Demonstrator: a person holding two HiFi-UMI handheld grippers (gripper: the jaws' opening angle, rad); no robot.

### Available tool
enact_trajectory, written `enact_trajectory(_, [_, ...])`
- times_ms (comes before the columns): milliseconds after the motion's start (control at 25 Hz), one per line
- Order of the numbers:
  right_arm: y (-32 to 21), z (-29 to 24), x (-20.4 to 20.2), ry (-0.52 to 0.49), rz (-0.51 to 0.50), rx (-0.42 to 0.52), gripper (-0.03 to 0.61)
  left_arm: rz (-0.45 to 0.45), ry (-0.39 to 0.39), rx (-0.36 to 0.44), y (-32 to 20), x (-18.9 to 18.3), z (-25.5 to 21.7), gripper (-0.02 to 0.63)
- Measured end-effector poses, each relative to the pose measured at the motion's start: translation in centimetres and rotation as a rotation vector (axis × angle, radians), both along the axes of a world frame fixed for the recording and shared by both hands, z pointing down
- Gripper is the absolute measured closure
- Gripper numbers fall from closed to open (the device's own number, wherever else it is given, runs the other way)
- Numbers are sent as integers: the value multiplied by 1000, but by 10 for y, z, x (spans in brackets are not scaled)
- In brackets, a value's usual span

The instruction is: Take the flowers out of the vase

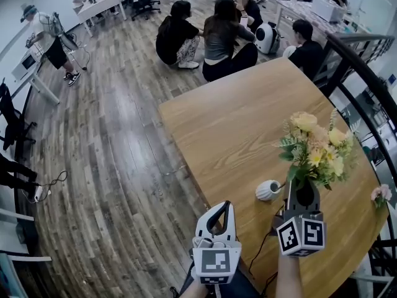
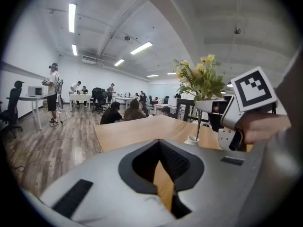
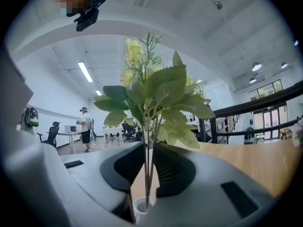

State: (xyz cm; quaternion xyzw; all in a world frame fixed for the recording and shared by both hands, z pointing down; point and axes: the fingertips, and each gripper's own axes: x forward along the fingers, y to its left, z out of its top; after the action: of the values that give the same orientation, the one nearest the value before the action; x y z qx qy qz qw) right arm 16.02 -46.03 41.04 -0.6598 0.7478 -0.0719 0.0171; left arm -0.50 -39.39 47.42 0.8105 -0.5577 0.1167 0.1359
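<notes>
A: "Checking progress: are the flowers out?"
B: "Not yet. The right gripper pinches their stems, ends still inside the vase on the table; the left gripper is closed, empty."

The person's left gripper is held low and close to the body, angled slightly downward. Its curved jaws meet at the tips with nothing between them. The right gripper, beside it and further forward, points about level, its jaws closed on thin flower stems. A bare right forearm leads to it, and the right hand is wrapped round the handle.
</notes>
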Motion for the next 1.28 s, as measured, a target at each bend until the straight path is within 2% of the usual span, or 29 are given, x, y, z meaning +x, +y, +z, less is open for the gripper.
enact_trajectory(120, [2, -10, -2, -3, -3, 27, 492, -1, 13, -15, 2, -1, -7, 588])
enact_trajectory(280, [4, -28, -5, -1, 2, 59, 492, 7, 4, 34, -2, -5, -19, 588])
enact_trajectory(960, [20, -73, 1, 23, 46, 128, 492, 41, 32, 108, -11, 1, -58, 588])
enact_trajectory(1280, [40, -78, 36, 43, 105, 119, 492, 103, 48, 133, -10, 37, -67, 588])
